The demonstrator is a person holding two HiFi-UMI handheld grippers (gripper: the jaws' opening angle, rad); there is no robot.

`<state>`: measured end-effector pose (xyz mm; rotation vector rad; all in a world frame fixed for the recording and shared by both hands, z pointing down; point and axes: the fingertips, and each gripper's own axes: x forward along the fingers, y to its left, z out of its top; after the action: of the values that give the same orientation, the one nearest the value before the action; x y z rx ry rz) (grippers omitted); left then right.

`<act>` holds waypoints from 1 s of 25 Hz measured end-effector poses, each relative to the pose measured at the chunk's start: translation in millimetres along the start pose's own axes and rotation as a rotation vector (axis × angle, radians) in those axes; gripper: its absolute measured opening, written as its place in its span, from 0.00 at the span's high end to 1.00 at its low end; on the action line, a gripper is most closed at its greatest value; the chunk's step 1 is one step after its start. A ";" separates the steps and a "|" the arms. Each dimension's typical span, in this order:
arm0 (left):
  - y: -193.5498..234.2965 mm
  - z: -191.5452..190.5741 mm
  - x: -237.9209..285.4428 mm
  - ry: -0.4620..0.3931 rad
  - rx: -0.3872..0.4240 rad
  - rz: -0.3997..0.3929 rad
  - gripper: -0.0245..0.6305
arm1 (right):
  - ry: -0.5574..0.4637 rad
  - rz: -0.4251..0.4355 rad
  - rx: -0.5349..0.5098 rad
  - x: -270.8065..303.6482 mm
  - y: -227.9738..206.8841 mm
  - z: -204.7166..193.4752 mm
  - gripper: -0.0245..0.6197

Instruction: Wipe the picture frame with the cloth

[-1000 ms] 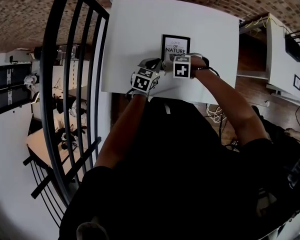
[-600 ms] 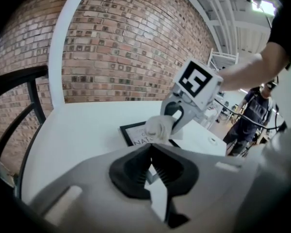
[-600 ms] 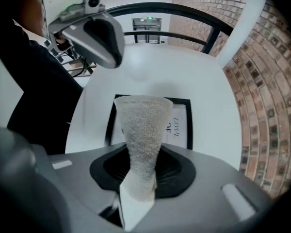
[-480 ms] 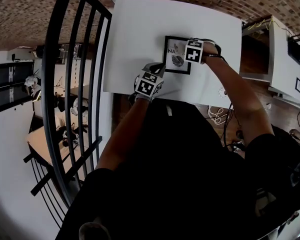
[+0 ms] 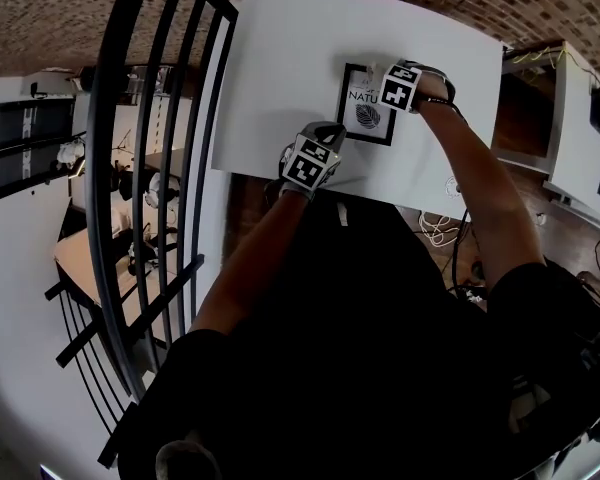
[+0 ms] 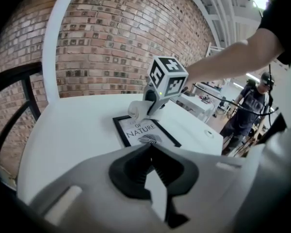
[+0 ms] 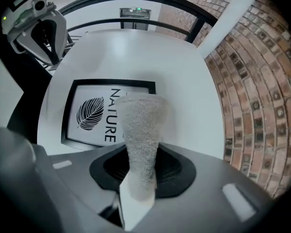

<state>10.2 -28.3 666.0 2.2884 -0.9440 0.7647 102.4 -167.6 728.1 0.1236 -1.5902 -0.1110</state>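
cloth (image 7: 140, 125) in right tool (image 7: 136, 186), on picture frame (image 7: 89, 113) (far end)

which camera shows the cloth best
The right gripper view: the cloth fills the middle, pinched in the right claw, its end at the picture frame. The left gripper view shows a small pale roll far off; the head view mostly hides it behind that claw.

A white table (image 5: 280, 68) stands against a red brick wall (image 6: 111, 42), with a black metal railing (image 5: 150, 168) curving along its left side, brown wooden floor (image 5: 525, 118) to its right and a white desk (image 5: 580, 118) beyond.
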 end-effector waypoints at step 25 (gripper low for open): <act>-5.5 -19.4 20.8 0.101 -0.044 -0.056 0.96 | -0.119 0.269 0.061 -26.3 155.9 11.3 0.77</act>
<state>21.0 -21.3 691.9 2.2069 -0.8388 0.8196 90.1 -9.6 725.0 -0.0507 -1.7148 0.1424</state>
